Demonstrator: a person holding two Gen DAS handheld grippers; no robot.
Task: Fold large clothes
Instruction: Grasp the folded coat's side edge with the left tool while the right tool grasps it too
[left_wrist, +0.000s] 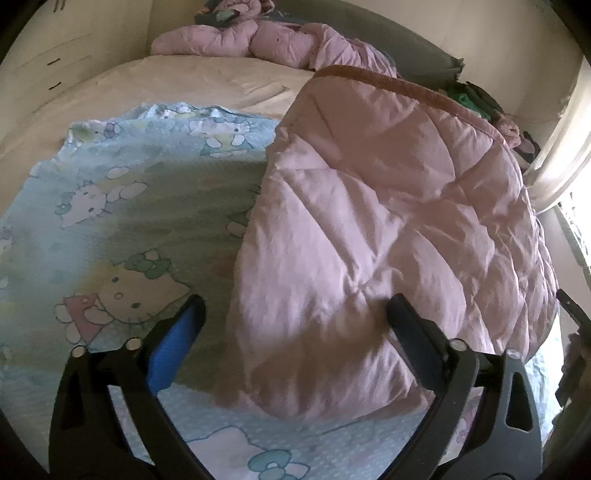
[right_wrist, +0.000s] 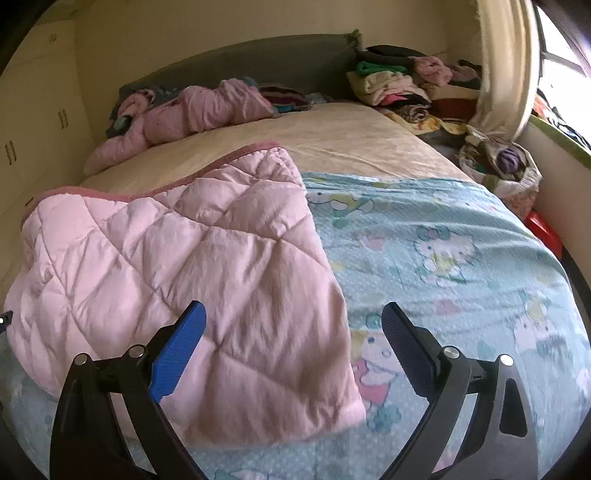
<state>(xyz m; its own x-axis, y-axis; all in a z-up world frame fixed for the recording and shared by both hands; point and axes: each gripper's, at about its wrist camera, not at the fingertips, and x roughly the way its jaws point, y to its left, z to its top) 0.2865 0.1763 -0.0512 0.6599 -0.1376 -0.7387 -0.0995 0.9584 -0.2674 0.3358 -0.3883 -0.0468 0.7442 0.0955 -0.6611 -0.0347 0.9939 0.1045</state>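
Both grippers, left (left_wrist: 295, 317) and right (right_wrist: 293, 325), stood spread and held nothing, poised over the pink quilt (right_wrist: 177, 266), which lay part-folded on the bed (right_wrist: 354, 144) atop the cartoon sheet (right_wrist: 443, 258). Advised: grip matching near corners, lift evenly, align edges.

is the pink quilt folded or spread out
Folded: the pink quilt lies as a compact doubled panel covering only part of the cartoon sheet.
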